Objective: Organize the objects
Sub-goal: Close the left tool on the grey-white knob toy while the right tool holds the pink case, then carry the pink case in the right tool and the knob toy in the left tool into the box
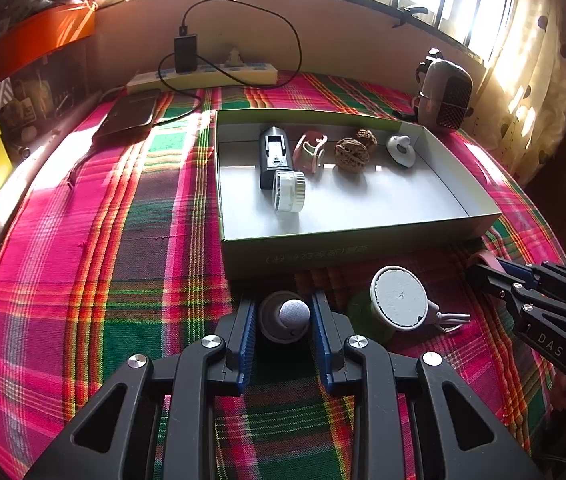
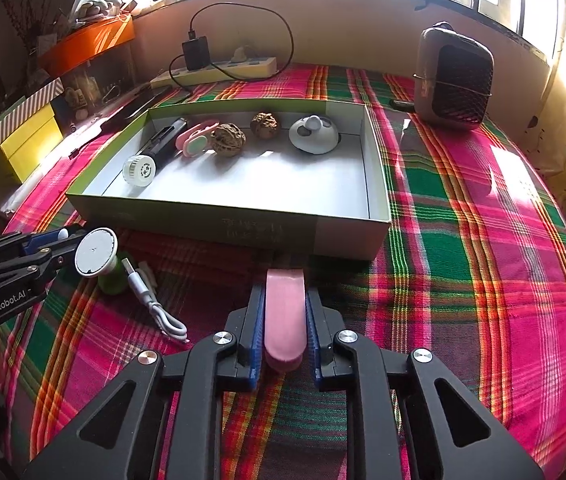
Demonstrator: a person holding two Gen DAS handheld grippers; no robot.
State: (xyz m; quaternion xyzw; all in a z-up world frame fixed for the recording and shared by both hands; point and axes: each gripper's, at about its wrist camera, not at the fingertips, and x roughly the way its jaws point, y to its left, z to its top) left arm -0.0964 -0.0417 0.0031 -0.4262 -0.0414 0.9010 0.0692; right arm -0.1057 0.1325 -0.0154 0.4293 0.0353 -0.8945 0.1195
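On the bright plaid cloth (image 2: 483, 240) nearest the cameras, both grippers pointed down toward the table. The right gripper (image 2: 285, 320) had its blue pads closed against the two long sides of a flat pink plastic piece with rounded ends (image 2: 285, 316), which lay just in front of the box. This piece looked light and stiff, perhaps a little smooth, so a hold across its narrow width near the middle seemed right. The left gripper (image 1: 283, 320) stood partly open around a small grey round holder with a pale ball on top (image 1: 285, 318); whether the pads really pressed it, I could not tell. It seemed light and hard, and the ball might slip, so the lower round body was the better place to take it. Just beside it stood a white round disc on a green base (image 1: 399, 298) with a white cable (image 2: 155, 304). Farther away, the shallow green cardboard box (image 1: 343, 240) already held a black tool, a white ridged cap, a pink clip, two walnuts and a white knobbed dish. Behind the box, a brown mesh-fronted heater (image 2: 457, 80) and a pale power strip (image 1: 211, 74) stood near the wall.
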